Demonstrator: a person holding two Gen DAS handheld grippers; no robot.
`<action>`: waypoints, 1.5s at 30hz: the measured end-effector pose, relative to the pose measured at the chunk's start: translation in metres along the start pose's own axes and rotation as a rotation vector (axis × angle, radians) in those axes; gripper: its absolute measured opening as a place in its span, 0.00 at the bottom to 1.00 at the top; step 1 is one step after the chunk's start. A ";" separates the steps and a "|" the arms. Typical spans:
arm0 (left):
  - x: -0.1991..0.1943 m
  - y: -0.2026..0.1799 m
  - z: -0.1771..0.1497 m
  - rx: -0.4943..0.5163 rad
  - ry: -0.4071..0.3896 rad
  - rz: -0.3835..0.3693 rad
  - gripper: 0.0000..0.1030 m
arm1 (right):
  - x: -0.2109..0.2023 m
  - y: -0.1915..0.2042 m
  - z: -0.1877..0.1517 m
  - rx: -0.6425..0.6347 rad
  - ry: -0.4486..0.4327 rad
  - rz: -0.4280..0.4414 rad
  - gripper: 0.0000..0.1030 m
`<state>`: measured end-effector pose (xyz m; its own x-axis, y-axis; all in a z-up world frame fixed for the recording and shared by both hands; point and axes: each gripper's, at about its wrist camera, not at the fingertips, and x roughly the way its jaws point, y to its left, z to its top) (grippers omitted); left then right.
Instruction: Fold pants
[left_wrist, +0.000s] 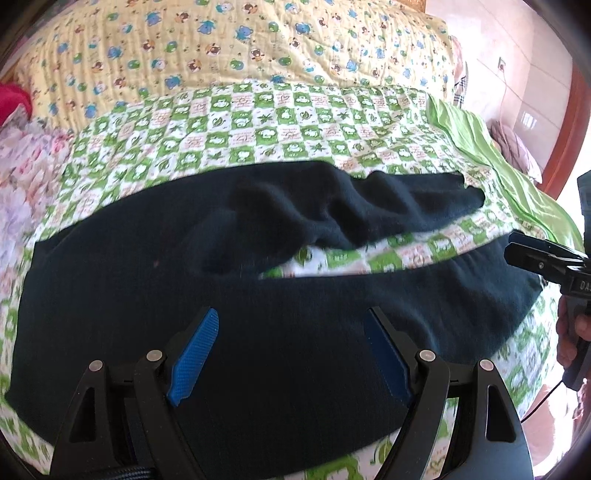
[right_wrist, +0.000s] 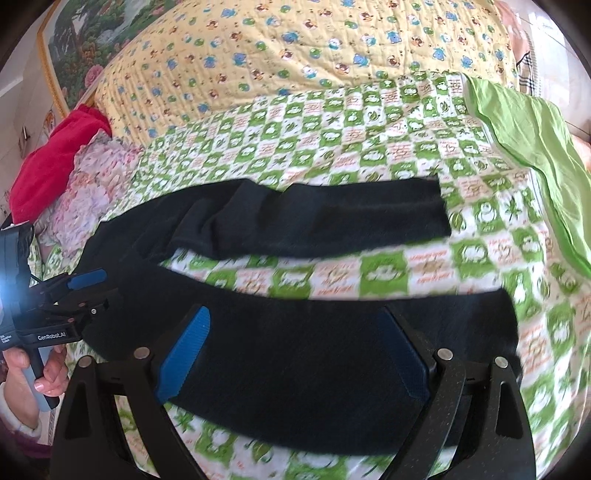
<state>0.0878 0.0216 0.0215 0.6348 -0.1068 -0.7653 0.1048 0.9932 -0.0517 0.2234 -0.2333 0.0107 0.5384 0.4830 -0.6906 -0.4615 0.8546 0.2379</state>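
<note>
Pants (left_wrist: 229, 295) flat, legs apart, near edge under both open hand-held grippers.

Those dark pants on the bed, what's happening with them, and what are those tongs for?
A person is folding the pants using handheld tongs, one in each hand. The pants lie spread on the green checked blanket, the two legs apart with blanket showing between them. The left tongs hover open over the waist end, the right tongs open over the nearer leg. Neither grips the cloth yet, so no fold is made so far.
</note>
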 end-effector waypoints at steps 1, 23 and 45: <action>0.003 0.001 0.005 0.007 0.003 -0.007 0.79 | 0.002 -0.004 0.005 0.005 0.002 -0.001 0.90; 0.092 0.007 0.133 0.187 0.071 -0.124 0.79 | 0.057 -0.099 0.099 0.097 0.044 -0.053 0.90; 0.194 -0.018 0.169 0.435 0.343 -0.366 0.19 | 0.104 -0.140 0.115 0.101 0.147 -0.004 0.13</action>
<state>0.3383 -0.0252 -0.0178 0.2277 -0.3408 -0.9121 0.6121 0.7786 -0.1381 0.4250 -0.2806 -0.0161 0.4272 0.4531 -0.7824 -0.3827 0.8746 0.2975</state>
